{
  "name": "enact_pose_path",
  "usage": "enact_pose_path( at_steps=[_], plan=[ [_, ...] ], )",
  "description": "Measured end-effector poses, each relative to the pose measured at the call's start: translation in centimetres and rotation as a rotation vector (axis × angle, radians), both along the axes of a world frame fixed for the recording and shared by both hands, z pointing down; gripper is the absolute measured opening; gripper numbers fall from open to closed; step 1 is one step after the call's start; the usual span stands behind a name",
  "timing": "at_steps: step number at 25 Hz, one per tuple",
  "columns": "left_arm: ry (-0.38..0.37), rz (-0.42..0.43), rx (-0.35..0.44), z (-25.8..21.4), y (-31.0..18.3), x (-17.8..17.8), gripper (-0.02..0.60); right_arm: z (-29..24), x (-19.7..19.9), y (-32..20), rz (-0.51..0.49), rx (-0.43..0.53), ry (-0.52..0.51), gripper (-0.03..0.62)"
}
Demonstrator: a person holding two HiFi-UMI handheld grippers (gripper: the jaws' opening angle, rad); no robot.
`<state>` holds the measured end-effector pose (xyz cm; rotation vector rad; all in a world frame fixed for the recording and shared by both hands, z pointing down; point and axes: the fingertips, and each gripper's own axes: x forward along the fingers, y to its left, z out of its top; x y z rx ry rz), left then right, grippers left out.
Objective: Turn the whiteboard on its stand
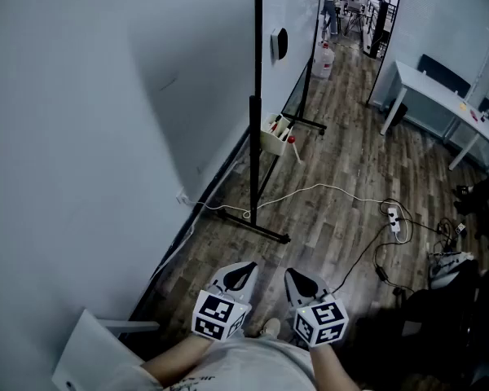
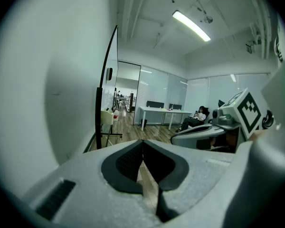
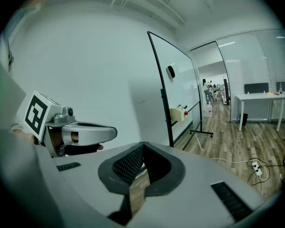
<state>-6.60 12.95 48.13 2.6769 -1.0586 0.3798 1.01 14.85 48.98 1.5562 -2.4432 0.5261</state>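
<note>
Beside the wall, the whiteboard is stood upright, lengthwise along it. The left gripper and right gripper are closed, empty.

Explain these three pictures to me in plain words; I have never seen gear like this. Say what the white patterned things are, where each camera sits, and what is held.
No robot here: a person holds a two-jaw tool in each hand. The head view looks down from the person's head; the left gripper and right gripper are the white pieces at the bottom, and the patterned cubes are part of them. The other two pictures come from a camera on each gripper, looking along its jaws. Both pairs of jaws are shut, with nothing between them. Ahead stands the whiteboard on its black stand, a small tray beside the post. On the wooden floor lie a white cable and a power strip.
</note>
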Motion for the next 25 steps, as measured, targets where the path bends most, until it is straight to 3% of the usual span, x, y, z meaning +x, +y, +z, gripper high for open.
enact_pose_path(
  at_steps=[11,25],
  plan=[
    [-0.004,-0.020,0.003,0.0,-0.2,2.1,0.011,0.2,2.4,0.0,0.001,0.004,-0.017,0.006],
    [-0.008,-0.104,0.014,-0.2,-0.4,4.9,0.011,0.8,6.5,0.2,-0.046,-0.008,-0.036,0.006]
  ],
)
